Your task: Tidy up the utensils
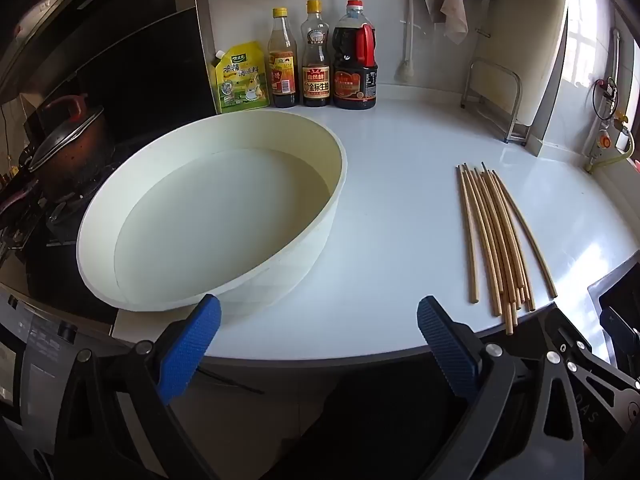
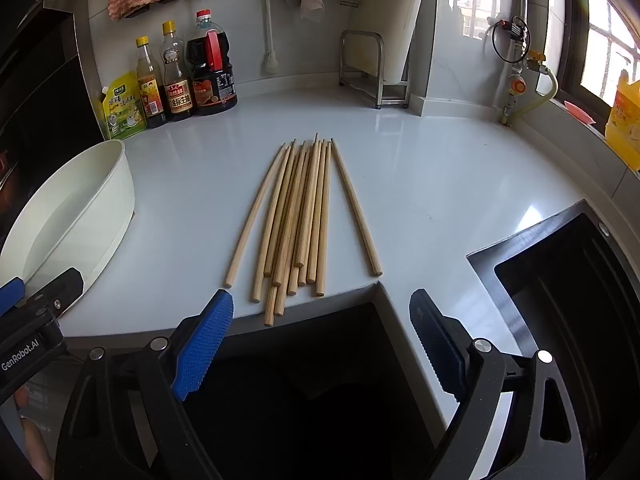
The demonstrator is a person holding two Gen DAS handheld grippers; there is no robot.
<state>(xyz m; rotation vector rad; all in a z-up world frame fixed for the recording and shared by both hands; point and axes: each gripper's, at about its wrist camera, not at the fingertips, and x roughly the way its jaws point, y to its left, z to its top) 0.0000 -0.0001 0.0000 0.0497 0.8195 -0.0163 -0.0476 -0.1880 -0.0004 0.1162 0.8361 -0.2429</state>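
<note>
Daylight from window [image 2: 608,52] at right, glare on white countertop [image 2: 440,160], dark bowed fisheye edges, sharp focus

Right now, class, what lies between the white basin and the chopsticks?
Only bare white countertop lies between the basin and the chopsticks; the right wrist view shows it best.

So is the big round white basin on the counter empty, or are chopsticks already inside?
Empty: the round white basin shows only its bare bottom.
</note>
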